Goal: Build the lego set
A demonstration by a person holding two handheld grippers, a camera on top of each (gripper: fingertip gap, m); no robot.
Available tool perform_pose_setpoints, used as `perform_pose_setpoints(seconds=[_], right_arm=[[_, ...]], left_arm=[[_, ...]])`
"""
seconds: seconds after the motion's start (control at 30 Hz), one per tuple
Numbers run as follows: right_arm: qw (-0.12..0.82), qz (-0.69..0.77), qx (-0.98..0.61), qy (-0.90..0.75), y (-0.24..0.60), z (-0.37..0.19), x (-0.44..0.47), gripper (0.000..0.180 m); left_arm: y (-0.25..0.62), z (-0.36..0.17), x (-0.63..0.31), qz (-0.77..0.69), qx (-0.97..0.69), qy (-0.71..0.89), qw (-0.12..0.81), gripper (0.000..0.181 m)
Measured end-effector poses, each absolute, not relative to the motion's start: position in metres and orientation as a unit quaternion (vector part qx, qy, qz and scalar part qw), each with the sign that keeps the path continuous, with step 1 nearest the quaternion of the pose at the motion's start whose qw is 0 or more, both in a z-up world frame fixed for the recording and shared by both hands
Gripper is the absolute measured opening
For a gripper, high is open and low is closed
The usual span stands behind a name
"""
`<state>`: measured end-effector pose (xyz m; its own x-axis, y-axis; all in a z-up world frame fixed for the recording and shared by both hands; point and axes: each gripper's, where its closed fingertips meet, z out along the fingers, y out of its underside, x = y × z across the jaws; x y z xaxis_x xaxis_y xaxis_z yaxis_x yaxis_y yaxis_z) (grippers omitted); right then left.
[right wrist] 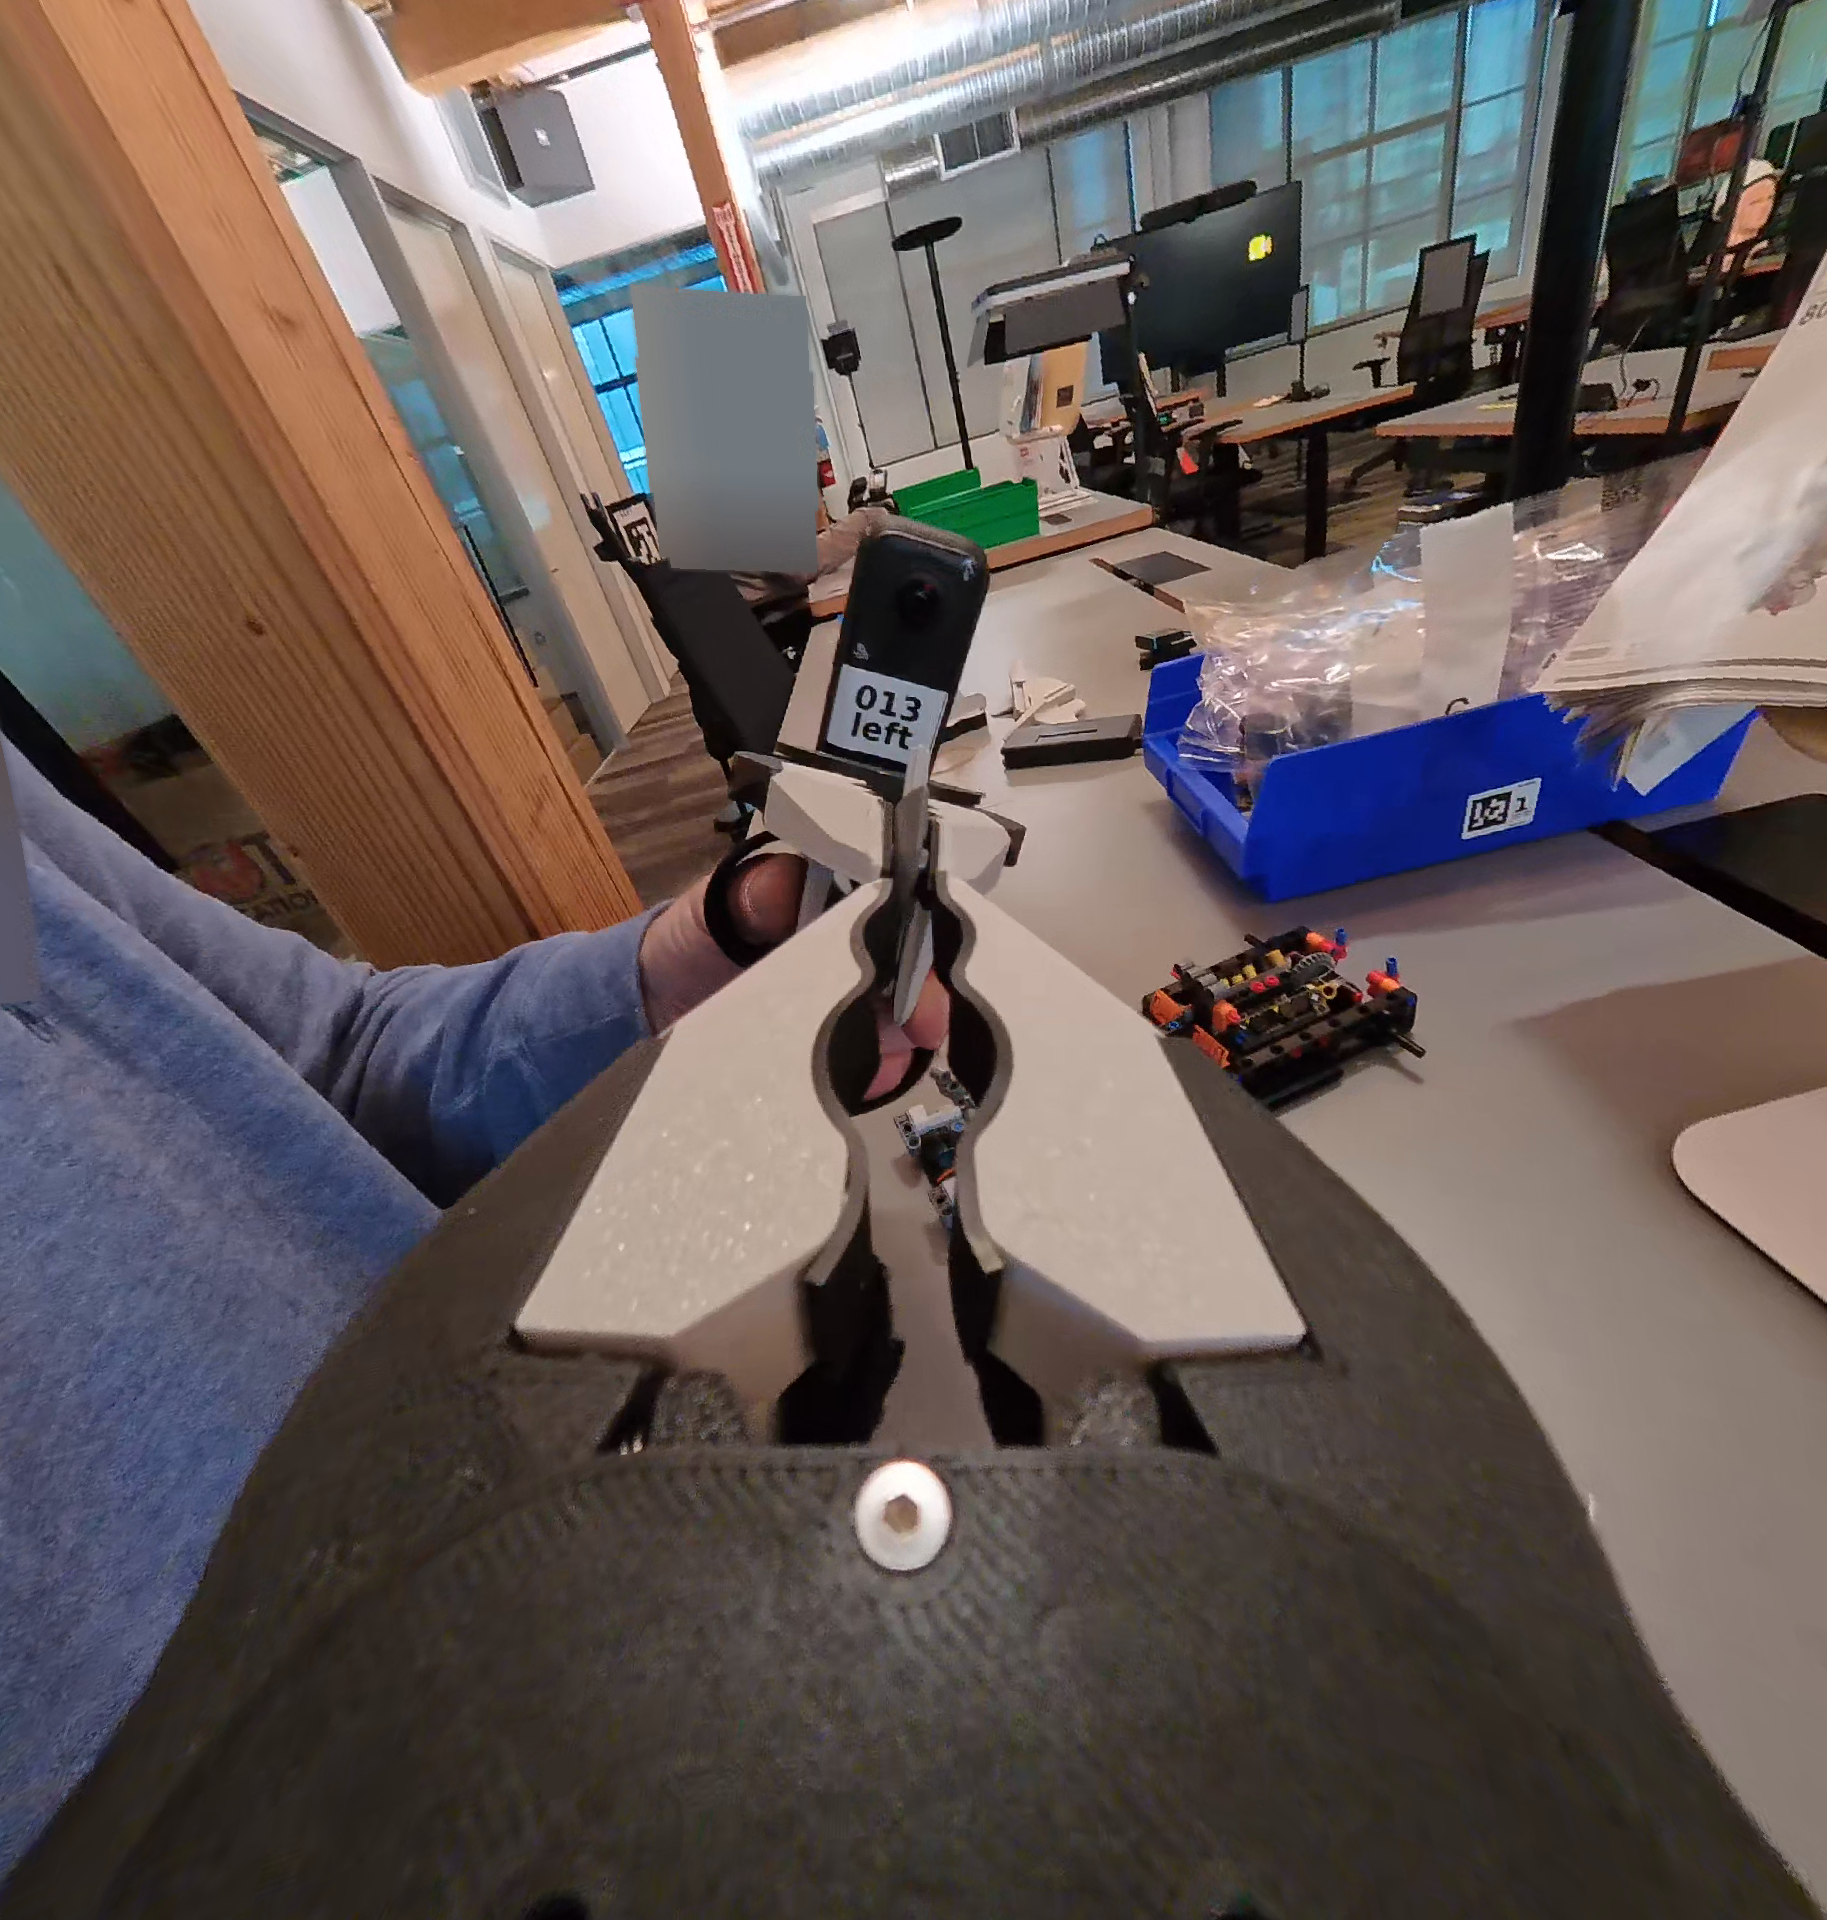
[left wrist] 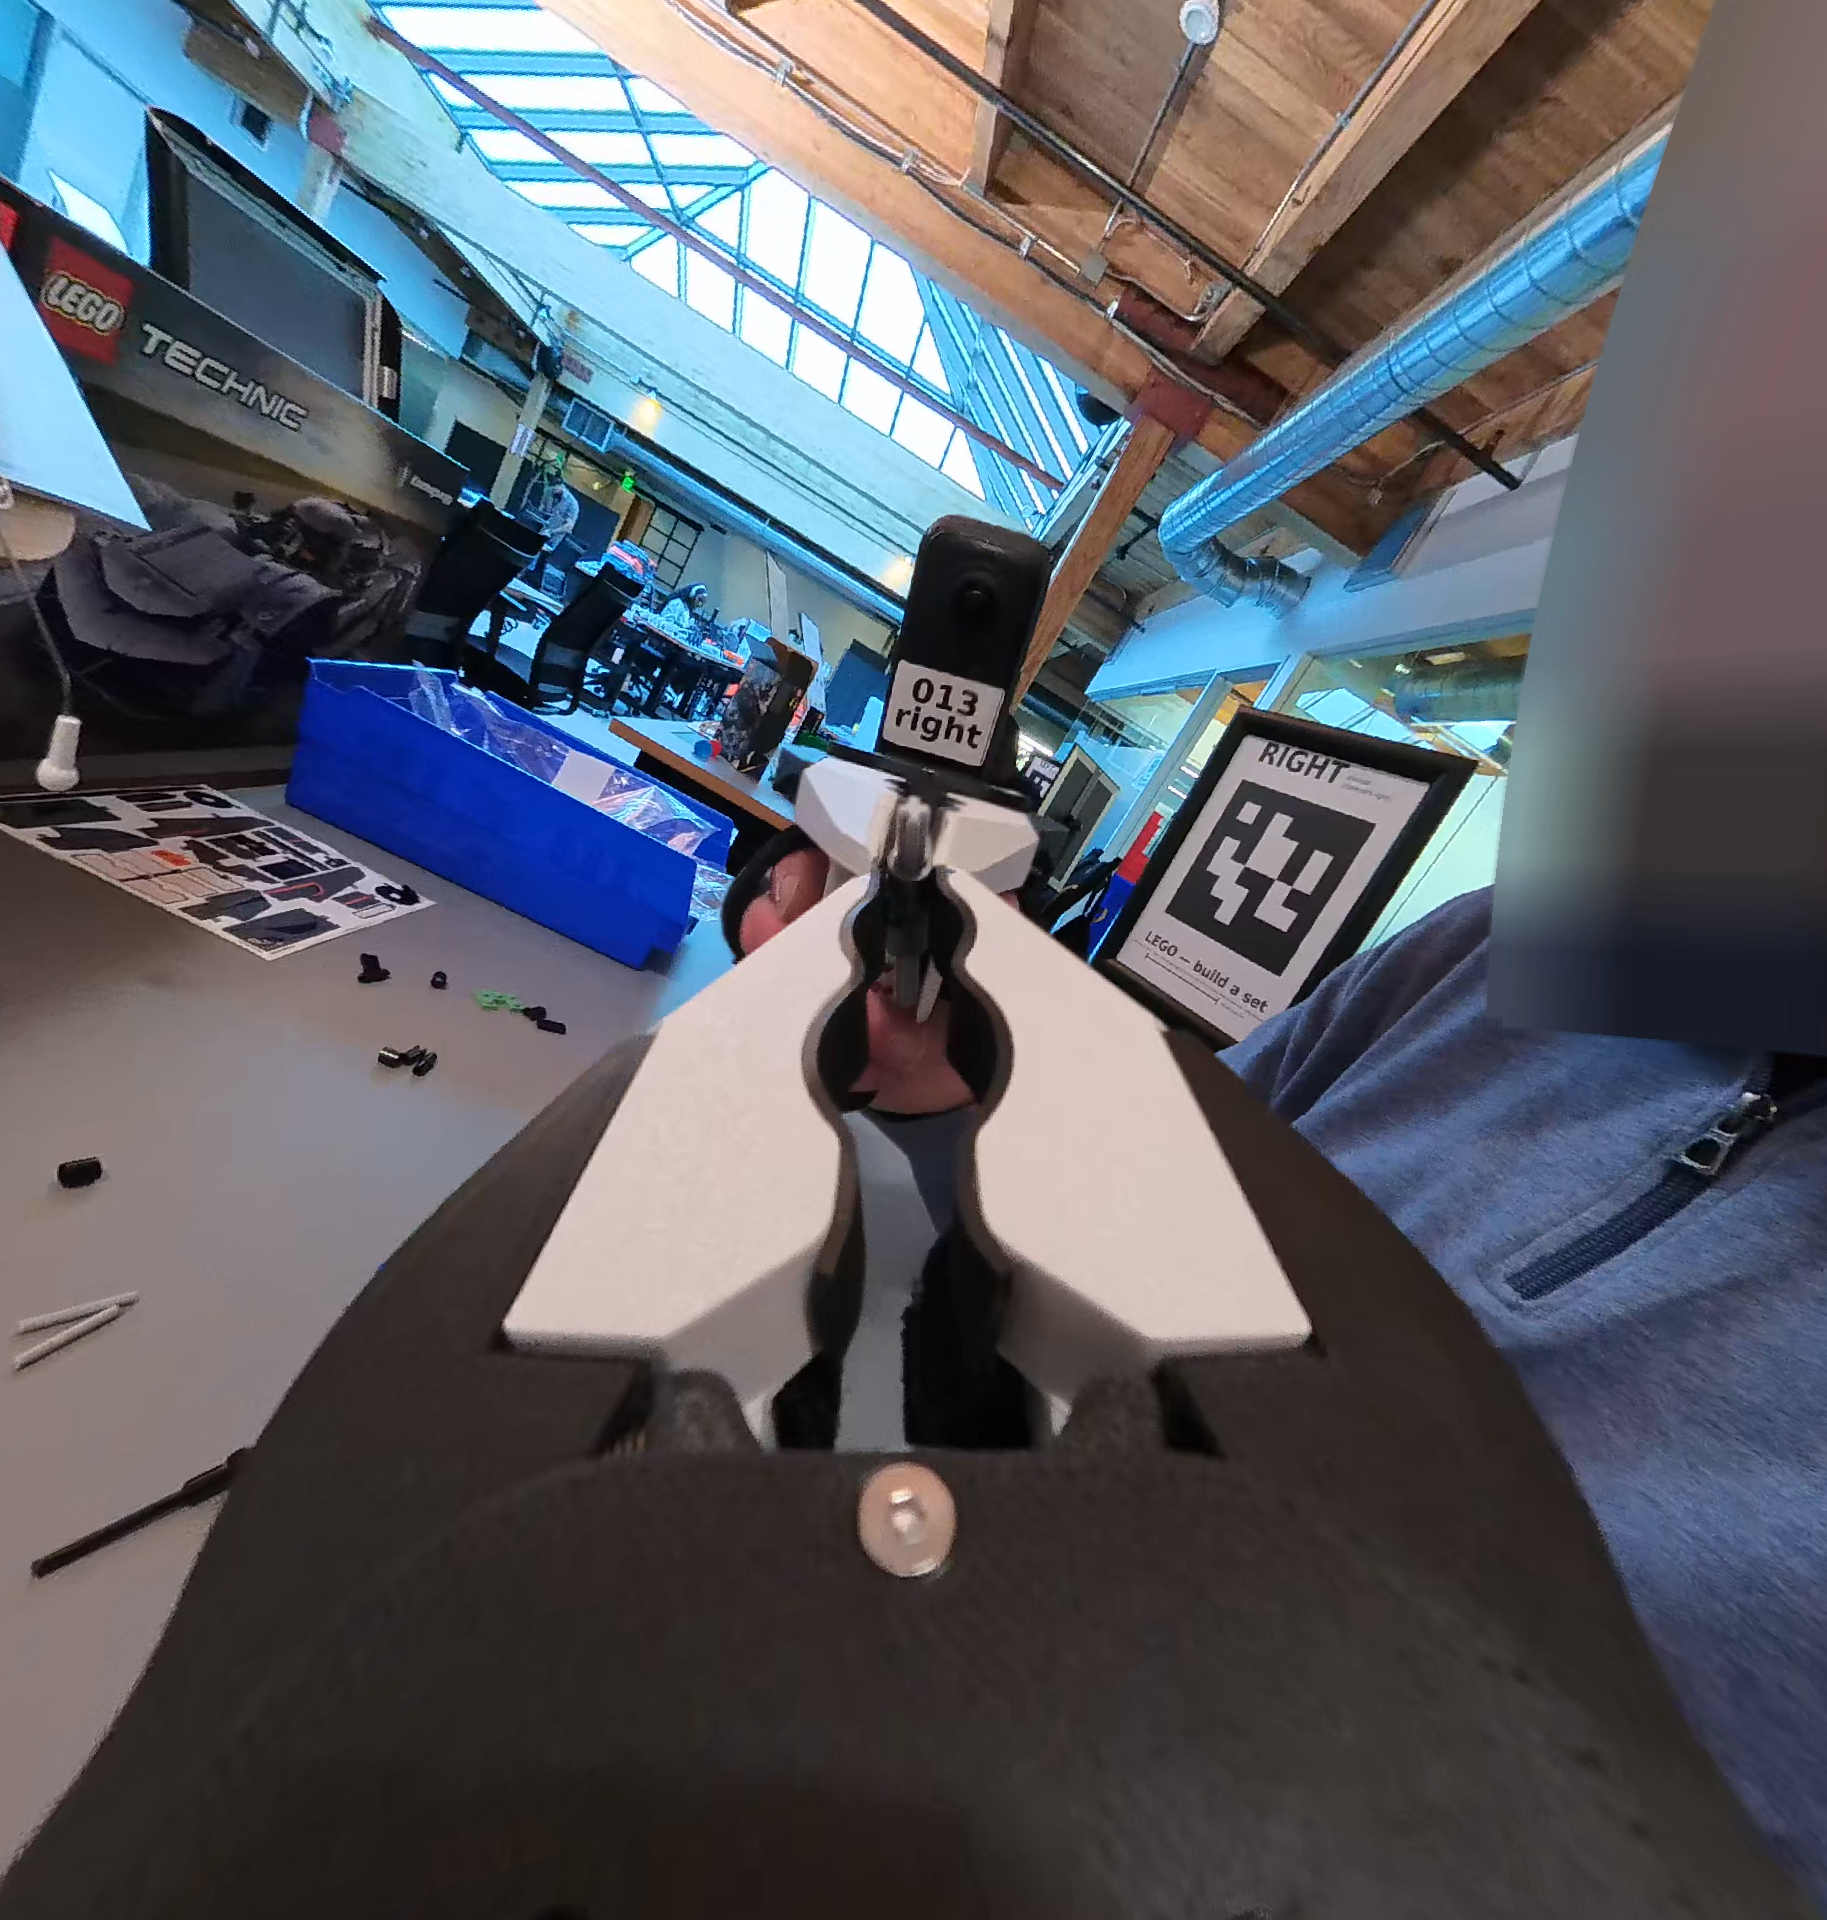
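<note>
Right now I have both tongs raised tip to tip, left tongs [left wrist: 904, 935] and right tongs [right wrist: 914, 935] each pinching one end of a thin grey piece [right wrist: 914, 883], seemingly to align it, while the half-built model [right wrist: 1288, 1013] waits on the tabletop [right wrist: 1408, 1299].

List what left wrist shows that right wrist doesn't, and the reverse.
Left wrist only: sticker sheet, loose black pins, grey axles, a framed marker sign, the right gripper facing the camera.

Right wrist only: the part-built chassis, a small grey piece seen between its fingers, a manual, the left gripper facing the camera.

Both: grey table, blue bin with plastic bags, the blue sleeve.
</note>
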<state>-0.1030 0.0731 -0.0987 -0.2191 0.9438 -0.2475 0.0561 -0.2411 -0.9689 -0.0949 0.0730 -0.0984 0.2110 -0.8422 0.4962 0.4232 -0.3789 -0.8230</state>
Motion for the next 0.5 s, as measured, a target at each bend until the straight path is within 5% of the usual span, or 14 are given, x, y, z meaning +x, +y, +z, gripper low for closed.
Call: perform_pose_setpoints(seconds=[0.5], right_arm=[[0.357,0.643,-0.496,-0.461,0.0746,-0.0906,-0.1023,0.000]], left_arm=[[0.0751,-0.0931,-0.0937,-0.622,-0.539,0.162,0.544,0.006]])
